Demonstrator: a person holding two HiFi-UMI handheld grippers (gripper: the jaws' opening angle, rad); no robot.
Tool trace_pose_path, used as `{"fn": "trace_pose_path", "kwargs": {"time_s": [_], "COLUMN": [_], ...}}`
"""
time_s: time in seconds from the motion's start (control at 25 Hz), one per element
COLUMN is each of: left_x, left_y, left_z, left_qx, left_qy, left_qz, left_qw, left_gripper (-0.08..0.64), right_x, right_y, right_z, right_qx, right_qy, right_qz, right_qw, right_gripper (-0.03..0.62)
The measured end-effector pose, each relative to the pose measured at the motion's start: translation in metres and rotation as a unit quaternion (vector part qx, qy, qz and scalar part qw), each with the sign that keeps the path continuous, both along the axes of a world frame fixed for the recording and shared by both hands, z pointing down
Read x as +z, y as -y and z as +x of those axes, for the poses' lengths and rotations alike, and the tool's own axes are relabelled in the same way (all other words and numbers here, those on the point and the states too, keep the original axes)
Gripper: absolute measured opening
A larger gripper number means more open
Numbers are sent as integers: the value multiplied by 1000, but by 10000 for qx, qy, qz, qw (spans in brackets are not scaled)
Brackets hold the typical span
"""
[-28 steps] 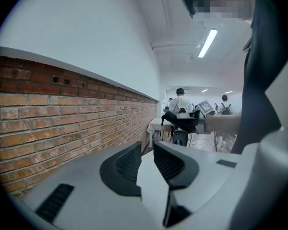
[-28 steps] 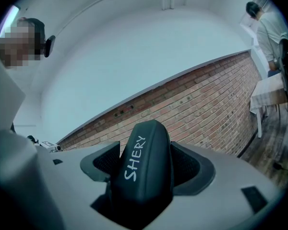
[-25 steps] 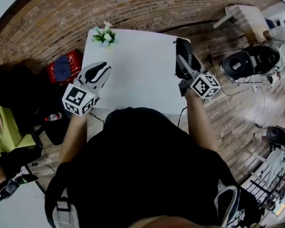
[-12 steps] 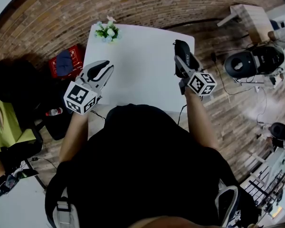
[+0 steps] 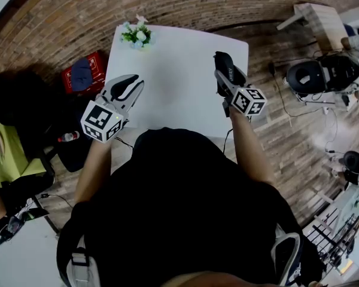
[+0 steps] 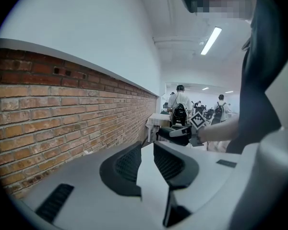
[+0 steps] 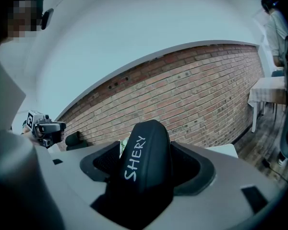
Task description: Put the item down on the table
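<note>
A black oblong case [image 7: 143,163] with white lettering on it sits between the jaws of my right gripper [image 7: 145,169], which is shut on it. In the head view this case [image 5: 225,69] hangs over the right side of the white table [image 5: 173,82], near its right edge. My left gripper [image 5: 127,88] is over the table's left edge, open, with nothing between its fingers [image 6: 126,166]. From the left gripper view the right gripper [image 6: 180,132] shows across the table, level with the tabletop's far side.
A small pot of white flowers [image 5: 137,35] stands at the table's far left corner. A brick wall runs behind the table. A red crate [image 5: 81,76] sits on the floor to the left, and black chairs [image 5: 314,76] stand to the right.
My right gripper has come down toward the table with the black case still in it. The left gripper has stayed where it was.
</note>
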State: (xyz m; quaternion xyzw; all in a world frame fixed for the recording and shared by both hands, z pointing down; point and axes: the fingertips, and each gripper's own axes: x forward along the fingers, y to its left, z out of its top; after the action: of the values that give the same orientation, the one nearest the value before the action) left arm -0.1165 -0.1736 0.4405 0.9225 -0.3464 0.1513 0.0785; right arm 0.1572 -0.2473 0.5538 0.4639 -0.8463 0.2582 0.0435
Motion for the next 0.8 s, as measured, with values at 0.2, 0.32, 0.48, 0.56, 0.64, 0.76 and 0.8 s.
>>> {"fn": "trace_pose_path", "kwargs": {"time_s": [0.2, 0.32, 0.48, 0.56, 0.64, 0.76, 0.8], "left_x": [5, 8, 12, 13, 13, 13, 14], "left_y": [1, -1, -1, 1, 3, 5, 6], "left_z": [4, 6, 11, 11, 9, 6, 5], "left_qx": [76, 117, 178, 194, 190, 161, 157], "left_qy": [24, 29, 62, 84, 99, 127, 135], "left_qz": [-46, -80, -117, -128, -146, -158, -159], "left_qw": [10000, 9999, 9998, 9997, 9997, 9997, 9997], "left_gripper": [84, 84, 84, 84, 84, 84, 84], "right_x": [19, 33, 51, 60, 69, 82, 86], "right_y": [2, -1, -3, -2, -3, -5, -5], "right_z": [-5, -7, -7, -7, -8, -11, -11], "right_qx": [-25, -50, -75, -74, -77, -113, -124], "right_qy": [15, -28, -66, -67, -90, -132, -139], "right_qz": [-168, -297, -453, -529, -613, -725, -752], "right_qw": [9999, 9995, 9989, 9985, 9980, 9972, 9970], "right_gripper": [342, 342, 342, 342, 342, 342, 342]}}
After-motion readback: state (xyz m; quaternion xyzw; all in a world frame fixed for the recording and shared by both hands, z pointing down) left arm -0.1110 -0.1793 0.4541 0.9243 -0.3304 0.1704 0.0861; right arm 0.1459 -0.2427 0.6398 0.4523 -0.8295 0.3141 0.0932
